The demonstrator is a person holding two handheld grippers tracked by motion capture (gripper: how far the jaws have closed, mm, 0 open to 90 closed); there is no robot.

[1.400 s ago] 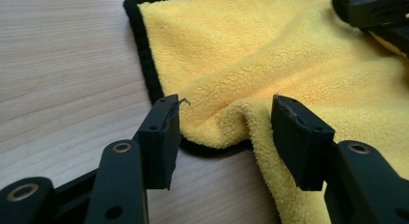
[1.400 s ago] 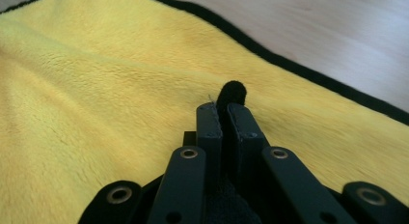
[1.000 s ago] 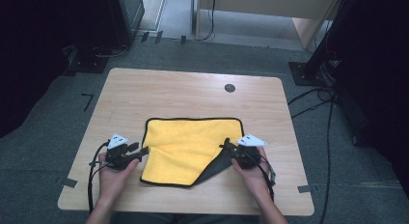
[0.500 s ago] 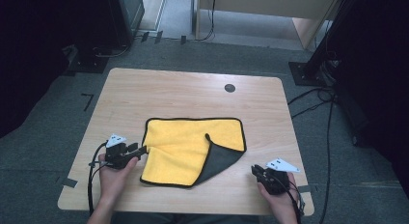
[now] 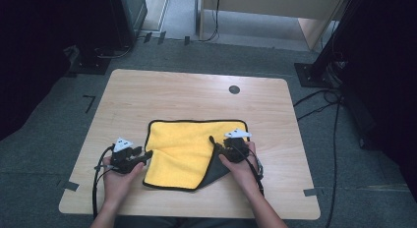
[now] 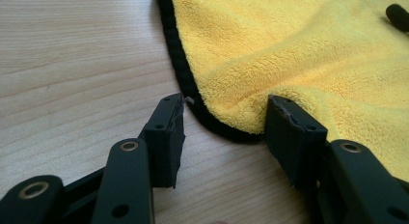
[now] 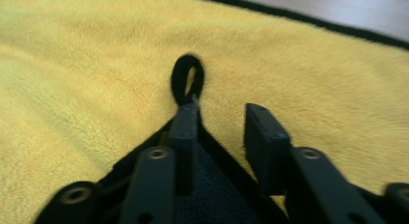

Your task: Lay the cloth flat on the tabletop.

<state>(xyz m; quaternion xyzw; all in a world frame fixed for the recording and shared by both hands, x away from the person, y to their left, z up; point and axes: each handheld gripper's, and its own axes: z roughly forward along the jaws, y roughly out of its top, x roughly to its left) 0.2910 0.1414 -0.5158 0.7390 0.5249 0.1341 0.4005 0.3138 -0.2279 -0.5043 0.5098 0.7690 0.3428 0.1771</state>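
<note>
- On the wooden table (image 5: 187,98) lies my yellow cloth (image 5: 184,147), one corner folded over.
- Left gripper (image 6: 224,130) gapes around its black hem.
- Right gripper (image 7: 219,122): jaws just opening, parted at the folded corner's loop (image 7: 187,79).

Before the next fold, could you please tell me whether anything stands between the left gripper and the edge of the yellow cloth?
Nothing visible does: the left gripper is open, with the black-trimmed edge of the yellow cloth already between its jaws.

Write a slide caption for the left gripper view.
Open left gripper straddling the black-trimmed edge of a yellow microfibre cloth on a light wooden table.
</note>
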